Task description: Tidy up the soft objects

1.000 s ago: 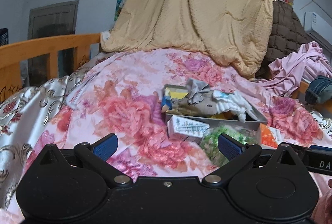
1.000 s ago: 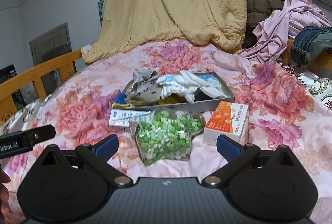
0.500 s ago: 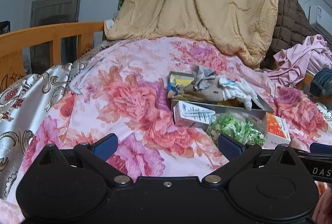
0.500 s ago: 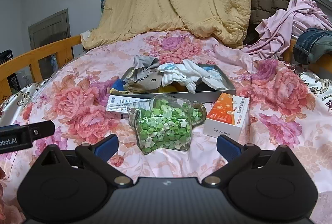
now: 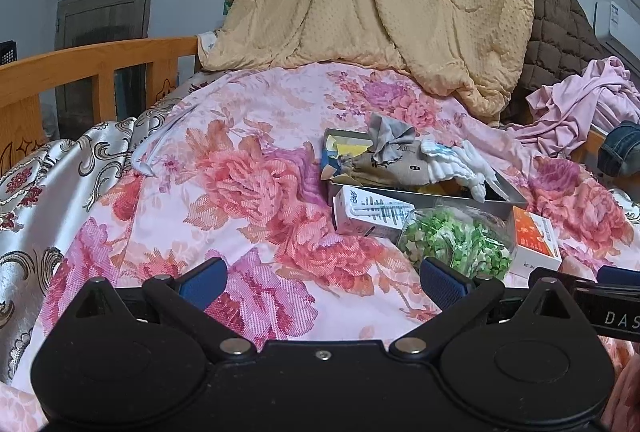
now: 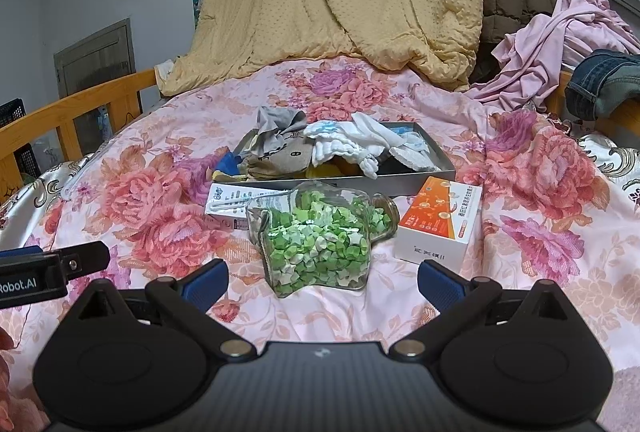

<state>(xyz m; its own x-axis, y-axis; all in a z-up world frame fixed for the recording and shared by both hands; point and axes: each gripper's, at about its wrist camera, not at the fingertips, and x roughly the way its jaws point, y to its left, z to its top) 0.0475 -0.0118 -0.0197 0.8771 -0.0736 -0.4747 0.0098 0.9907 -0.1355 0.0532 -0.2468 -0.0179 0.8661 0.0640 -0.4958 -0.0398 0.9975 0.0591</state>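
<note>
Two views. Left wrist: left gripper (image 5: 323,278) fingers spread wide, empty, above floral bedspread (image 5: 248,192). Grey tray (image 5: 424,198) ahead right, piled with grey sock (image 5: 386,140), tan sock (image 5: 394,166), white sock (image 5: 456,162). White box (image 5: 370,214) just before tray.

Right wrist: right gripper (image 6: 322,278) fingers apart, empty, facing star-shaped jar (image 6: 316,244) of green paper stars. Orange box (image 6: 438,220) just right of jar. Tray behind, socks heaped inside.
</note>
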